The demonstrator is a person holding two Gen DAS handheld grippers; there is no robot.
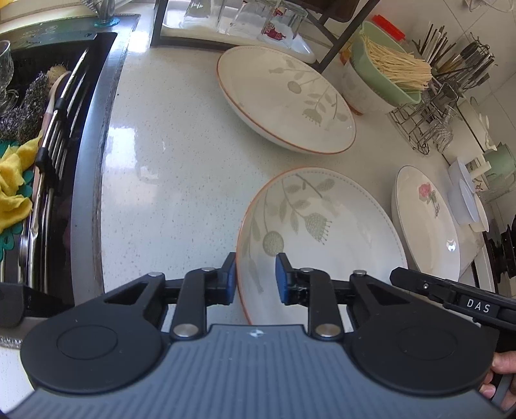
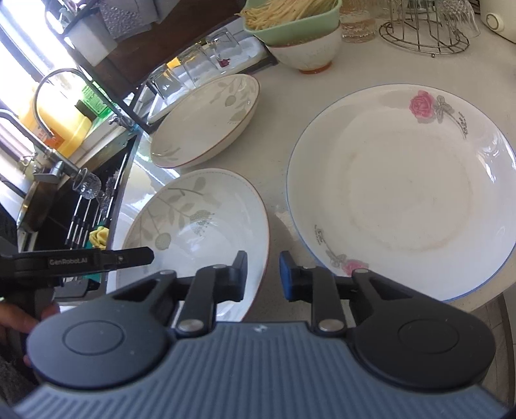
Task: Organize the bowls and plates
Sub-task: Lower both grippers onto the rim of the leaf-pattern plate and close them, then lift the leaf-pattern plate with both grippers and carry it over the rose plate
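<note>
The near leaf-patterned plate (image 1: 322,238) lies on the surface (image 1: 167,167), its rim straddled by the left claw (image 1: 255,278) and right claw (image 2: 263,276), both nearly closed, contact unclear. Pinch fully, then lift evenly.

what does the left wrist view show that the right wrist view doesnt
Only the left wrist view: the steel scouring pads and dish brush in the sink, the utensil rack, and the left gripper straddling the near leaf plate's rim.

Only the right wrist view: the faucet, the yellow bottle, and the right gripper straddling the same plate's opposite rim.

Both: the near leaf plate, the far leaf plate, the rose plate, the green bowl of noodles, the upturned glasses and the yellow cloth.
</note>
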